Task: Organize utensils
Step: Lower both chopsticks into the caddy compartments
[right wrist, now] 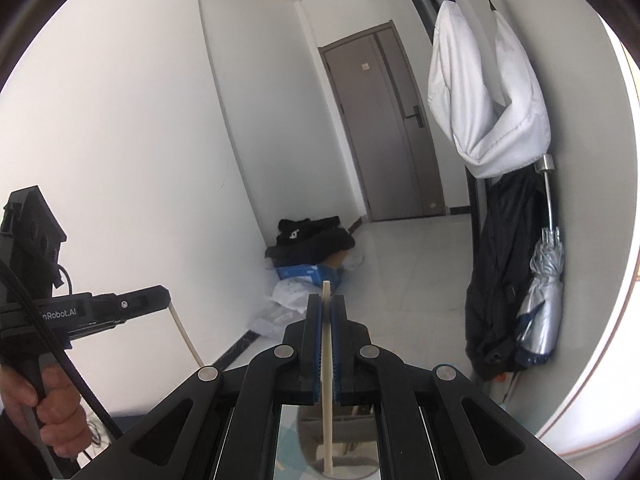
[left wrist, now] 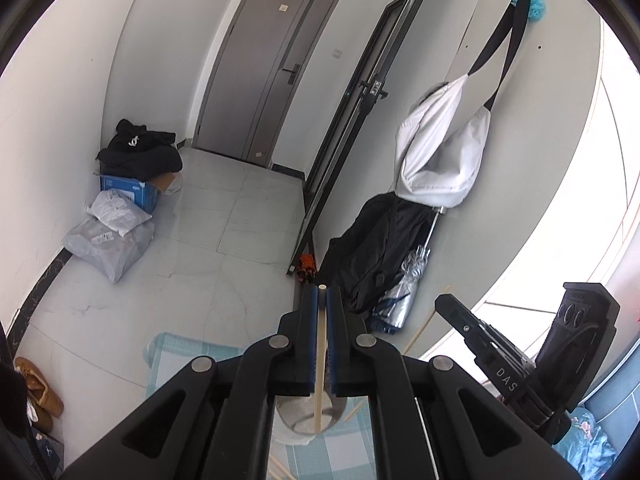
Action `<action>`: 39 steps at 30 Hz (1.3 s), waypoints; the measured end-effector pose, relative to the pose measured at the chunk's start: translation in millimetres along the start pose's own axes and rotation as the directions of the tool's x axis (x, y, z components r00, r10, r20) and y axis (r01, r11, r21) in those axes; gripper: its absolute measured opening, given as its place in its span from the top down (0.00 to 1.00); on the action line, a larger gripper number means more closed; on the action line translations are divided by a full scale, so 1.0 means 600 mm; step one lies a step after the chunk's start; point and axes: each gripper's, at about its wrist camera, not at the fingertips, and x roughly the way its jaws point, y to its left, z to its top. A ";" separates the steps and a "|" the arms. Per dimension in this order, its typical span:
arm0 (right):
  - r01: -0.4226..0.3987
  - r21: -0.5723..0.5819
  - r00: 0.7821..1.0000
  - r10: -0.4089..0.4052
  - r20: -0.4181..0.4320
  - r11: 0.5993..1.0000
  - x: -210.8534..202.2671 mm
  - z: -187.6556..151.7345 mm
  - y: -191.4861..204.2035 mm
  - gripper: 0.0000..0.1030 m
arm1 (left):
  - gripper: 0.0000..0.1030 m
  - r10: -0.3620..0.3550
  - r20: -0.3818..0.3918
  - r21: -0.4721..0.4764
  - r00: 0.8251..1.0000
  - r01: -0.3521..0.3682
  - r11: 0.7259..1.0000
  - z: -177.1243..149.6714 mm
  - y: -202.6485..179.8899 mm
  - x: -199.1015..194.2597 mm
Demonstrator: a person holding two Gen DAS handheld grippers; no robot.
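One pale chopstick clamped in each gripper

The left gripper [left wrist: 321, 292] and right gripper [right wrist: 326, 300] are each closed tight on a slim, cream chopstick [left wrist: 320, 360] [right wrist: 327, 380] above a metal bowl [left wrist: 308, 416].

Both grippers are matte black plastic. The left gripper [left wrist: 322, 300] and right gripper [right wrist: 326, 308] each have jaws lined with ribbed blue pads and linkage arms pinned by round silver rivets. In the right wrist view, the left gripper's side bears white lettering ending "nRobot.AI", a small screw and a black cable; a hand [right wrist: 44, 412] grips its handle.
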 end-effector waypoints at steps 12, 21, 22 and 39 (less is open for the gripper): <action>0.031 0.001 0.999 -0.031 0.029 1.000 0.085 0.013 -0.018 0.97 | 0.99 0.022 -0.005 0.001 1.000 -0.022 1.000 0.027 0.031 0.078; 0.001 0.027 0.999 -0.002 0.042 1.000 0.135 -0.010 -0.036 0.97 | 0.99 0.018 -0.049 0.030 0.999 -0.017 0.999 0.016 0.045 0.121; -0.006 0.034 0.999 0.005 0.040 0.999 0.139 -0.016 -0.038 0.97 | 0.99 0.023 -0.047 0.035 0.999 -0.021 0.999 0.012 0.046 0.123; -0.070 -0.038 0.996 0.068 -0.050 0.997 0.166 -0.088 -0.029 0.97 | 0.99 0.004 -0.104 0.084 0.995 0.005 0.996 -0.034 0.043 0.135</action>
